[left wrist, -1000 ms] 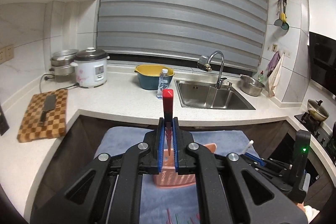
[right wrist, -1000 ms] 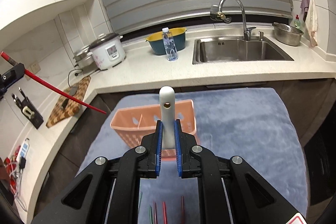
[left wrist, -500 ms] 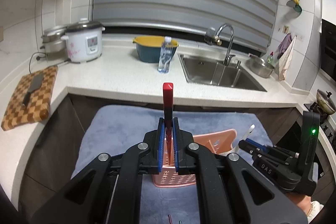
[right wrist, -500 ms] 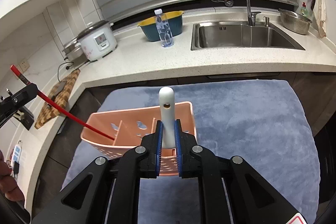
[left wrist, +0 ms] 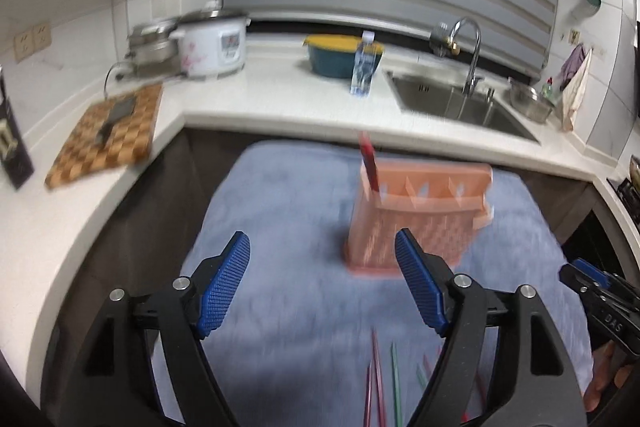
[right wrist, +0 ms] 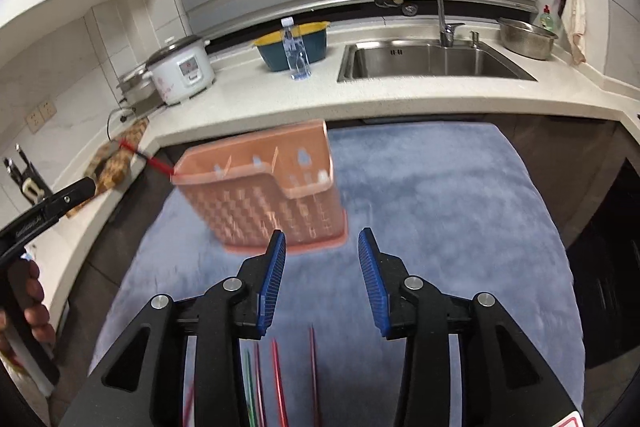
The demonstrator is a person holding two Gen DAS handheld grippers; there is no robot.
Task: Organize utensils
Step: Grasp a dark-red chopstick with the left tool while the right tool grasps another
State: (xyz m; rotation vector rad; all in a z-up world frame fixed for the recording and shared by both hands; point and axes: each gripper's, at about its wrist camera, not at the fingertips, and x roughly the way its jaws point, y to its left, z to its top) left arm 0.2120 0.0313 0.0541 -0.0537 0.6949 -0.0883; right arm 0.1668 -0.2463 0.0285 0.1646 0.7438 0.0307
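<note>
A pink slotted basket (left wrist: 420, 219) (right wrist: 272, 195) stands on the blue-grey cloth (left wrist: 288, 195) (right wrist: 440, 207). A red chopstick (left wrist: 370, 167) (right wrist: 148, 159) leans out of its left end compartment. My left gripper (left wrist: 321, 237) is short of the basket, its jaws opening wide with nothing between them. My right gripper (right wrist: 322, 238) is also near the basket's front, jaws opening and empty. Several red and green chopsticks (left wrist: 380, 379) (right wrist: 276, 379) lie on the cloth under the grippers. The white spoon is not clearly visible. Both views are blurred.
A white counter (right wrist: 400, 99) wraps around behind with a rice cooker (right wrist: 182, 71), bottle (right wrist: 296, 55), blue-and-yellow bowl (right wrist: 296, 43), sink (right wrist: 432, 61) and steel bowl (right wrist: 526, 39). A chopping board with a knife (left wrist: 108, 131) lies left. A hand (right wrist: 24, 307) holds the left gripper.
The left gripper let go of the red chopstick, which now stands in the basket. The right gripper released the white spoon. Both grippers opened and dropped lower, back from the basket.
</note>
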